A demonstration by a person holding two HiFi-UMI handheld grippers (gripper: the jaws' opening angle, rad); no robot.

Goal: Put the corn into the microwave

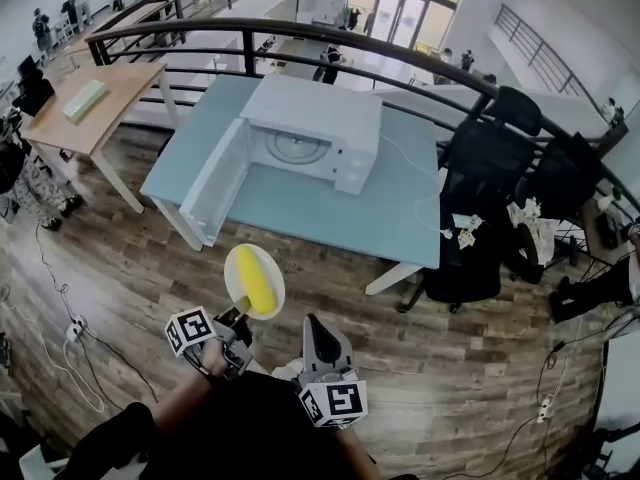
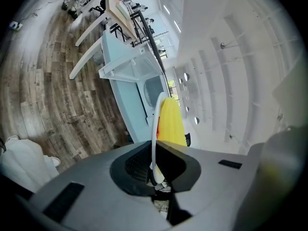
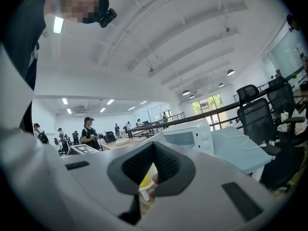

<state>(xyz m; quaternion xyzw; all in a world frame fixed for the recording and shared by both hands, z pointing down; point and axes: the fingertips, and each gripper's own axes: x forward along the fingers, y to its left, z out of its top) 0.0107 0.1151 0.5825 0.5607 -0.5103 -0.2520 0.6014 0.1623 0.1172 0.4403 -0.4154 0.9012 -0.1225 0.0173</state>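
A yellow corn cob (image 1: 256, 278) lies on a round white plate (image 1: 236, 266). My left gripper (image 1: 240, 314) is shut on the plate's near rim and holds it above the wooden floor, in front of the table. In the left gripper view the plate (image 2: 155, 129) stands edge-on between the pads, with the corn (image 2: 171, 124) on its right. The white microwave (image 1: 320, 128) stands on the pale blue table (image 1: 330, 213), and its door (image 1: 215, 183) hangs open to the left. My right gripper (image 1: 318, 334) is beside the plate, to its right. It is shut and empty (image 3: 154, 150).
Black office chairs (image 1: 480, 218) crowd the table's right end. A wooden desk (image 1: 95, 103) stands to the left and a dark railing (image 1: 300, 33) runs behind. A white cable (image 1: 425, 183) lies on the table. Cables and a power strip (image 1: 75, 328) are on the floor at left.
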